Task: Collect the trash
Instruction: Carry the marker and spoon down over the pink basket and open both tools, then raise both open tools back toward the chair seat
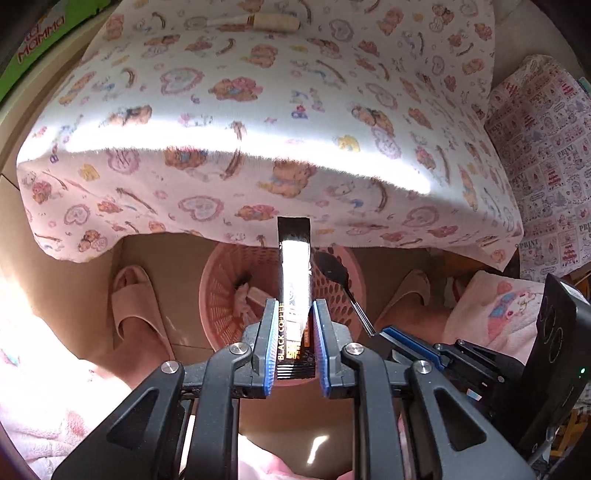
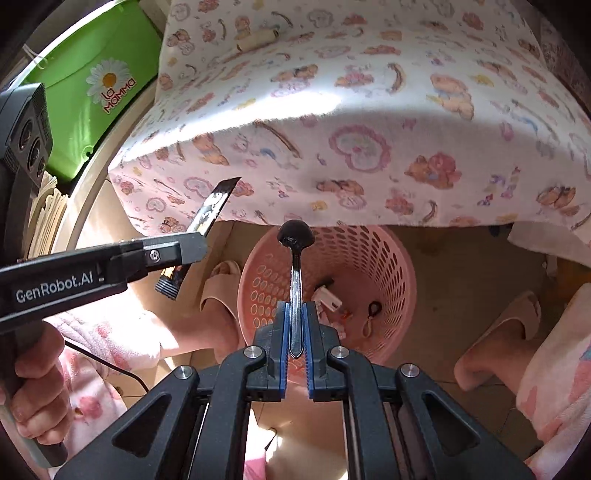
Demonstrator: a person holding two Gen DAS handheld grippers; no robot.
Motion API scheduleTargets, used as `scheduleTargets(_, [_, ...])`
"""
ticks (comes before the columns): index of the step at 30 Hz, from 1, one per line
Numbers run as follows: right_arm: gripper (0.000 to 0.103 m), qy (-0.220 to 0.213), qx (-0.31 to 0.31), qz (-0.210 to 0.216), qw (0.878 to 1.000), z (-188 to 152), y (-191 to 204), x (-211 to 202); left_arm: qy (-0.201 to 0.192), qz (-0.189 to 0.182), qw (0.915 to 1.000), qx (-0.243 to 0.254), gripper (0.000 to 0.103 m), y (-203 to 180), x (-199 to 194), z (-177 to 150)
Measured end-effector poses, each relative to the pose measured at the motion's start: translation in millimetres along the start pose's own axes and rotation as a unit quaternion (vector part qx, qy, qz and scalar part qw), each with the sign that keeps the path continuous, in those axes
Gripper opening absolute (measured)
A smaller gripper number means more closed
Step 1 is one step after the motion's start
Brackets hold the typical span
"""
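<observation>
My left gripper (image 1: 294, 314) is shut on a black coffee stick packet (image 1: 294, 273) and holds it upright above a pink perforated basket (image 1: 218, 295) on the floor. The packet also shows in the right wrist view (image 2: 210, 214), left of the basket (image 2: 384, 266). My right gripper (image 2: 295, 310) is shut on the handle of a metal spoon (image 2: 295, 266) with a dark bowl, held over the basket. The spoon shows in the left wrist view (image 1: 332, 269) too. Small scraps lie in the basket bottom (image 2: 328, 299).
A table under a pink bear-print cloth (image 1: 258, 129) overhangs the basket. Rolled paper (image 1: 258, 23) lies on the table's far side. Pink slippers (image 1: 133, 306) (image 2: 498, 332) flank the basket. A green box (image 2: 96, 92) stands at the left.
</observation>
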State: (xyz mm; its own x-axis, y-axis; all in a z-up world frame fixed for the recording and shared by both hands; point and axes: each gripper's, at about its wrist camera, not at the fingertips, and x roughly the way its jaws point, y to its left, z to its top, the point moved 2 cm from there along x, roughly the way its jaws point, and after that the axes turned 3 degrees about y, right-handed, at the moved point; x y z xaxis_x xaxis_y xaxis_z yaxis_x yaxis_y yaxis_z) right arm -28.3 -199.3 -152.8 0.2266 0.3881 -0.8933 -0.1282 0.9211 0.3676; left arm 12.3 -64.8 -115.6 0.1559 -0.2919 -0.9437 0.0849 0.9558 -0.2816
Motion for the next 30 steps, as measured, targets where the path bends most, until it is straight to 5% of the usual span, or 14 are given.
scheduleTargets(10, [0.008, 0.038, 0.05, -0.043, 0.997, 1.7, -31.1, 46.7, 0.096, -0.026, 0.9924, -0.072, 0.016, 20.2, 58.3, -1.0])
scheduleTargets(19, [0.01, 0.033, 0.092, -0.061, 0.993, 4.5, -49.8, 53.0, 0.11, 0.039, 0.9911, -0.063, 0.028, 25.1, 71.7, 1.1])
scheduleTargets(27, [0.034, -0.021, 0.054, -0.109, 0.992, 11.3, -36.8, 27.4, 0.052, 0.093, 0.9941, -0.021, 0.041, 15.7, 40.5, 7.9])
scheduleTargets(30, [0.055, -0.064, 0.04, -0.13, 0.989, 16.0, -30.6, 7.9, 0.019, 0.106, 0.9942, 0.001, 0.052, 11.6, 22.2, 13.4])
